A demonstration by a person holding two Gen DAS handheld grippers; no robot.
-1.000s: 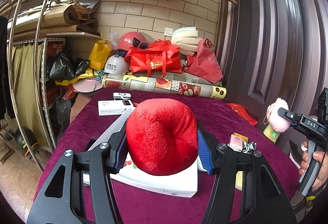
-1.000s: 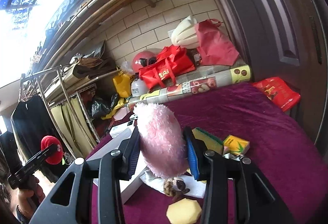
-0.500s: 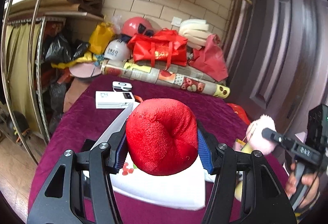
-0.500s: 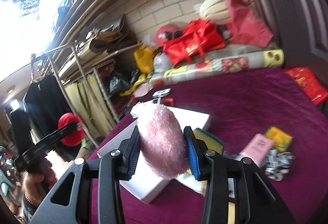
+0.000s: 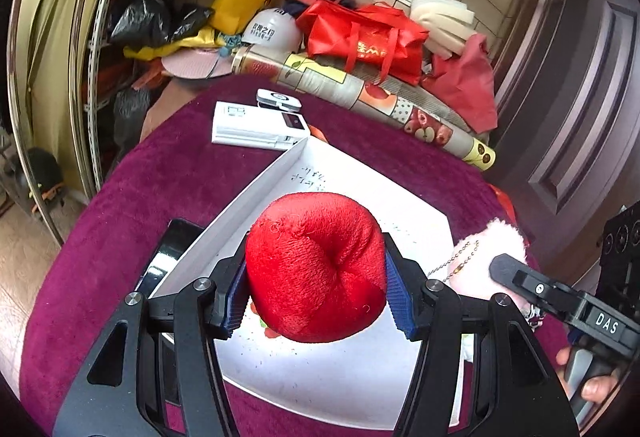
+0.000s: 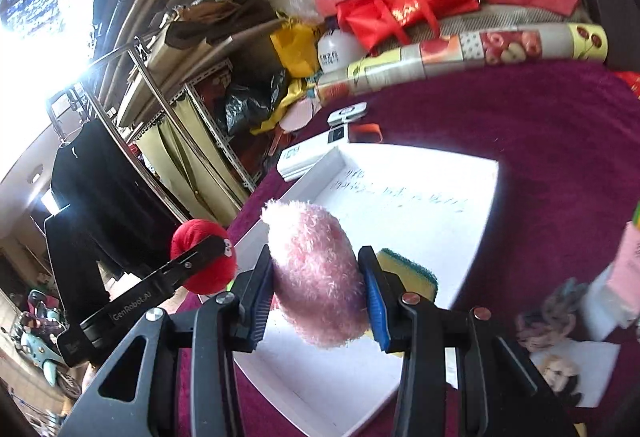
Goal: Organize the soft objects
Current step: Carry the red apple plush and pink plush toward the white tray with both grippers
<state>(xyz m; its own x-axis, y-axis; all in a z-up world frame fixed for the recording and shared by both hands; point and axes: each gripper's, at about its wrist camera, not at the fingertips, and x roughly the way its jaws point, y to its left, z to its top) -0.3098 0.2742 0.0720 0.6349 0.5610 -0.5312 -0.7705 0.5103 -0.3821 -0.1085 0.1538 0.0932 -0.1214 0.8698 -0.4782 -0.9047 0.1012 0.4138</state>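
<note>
My left gripper (image 5: 316,297) is shut on a red plush ball (image 5: 316,269) and holds it above the open white box (image 5: 360,189). My right gripper (image 6: 318,297) is shut on a fluffy pink plush (image 6: 314,269) and holds it over the same white box (image 6: 420,189). In the left wrist view the pink plush (image 5: 484,245) and right gripper show at the box's right edge. In the right wrist view the red ball (image 6: 200,257) shows left of the box. A yellow-green sponge (image 6: 408,273) lies in the box behind the right finger.
The box lies on a purple velvet table (image 5: 168,189). A white device (image 5: 256,125) and a small white case (image 5: 278,100) lie behind it. A patterned roll (image 5: 360,97), red bags and helmets line the back. A pink packet (image 6: 630,257) and picture cards (image 6: 560,357) lie at right.
Both grippers have moved in and tilted down over the white box, each still holding its plush. The two grippers are now closer together.
</note>
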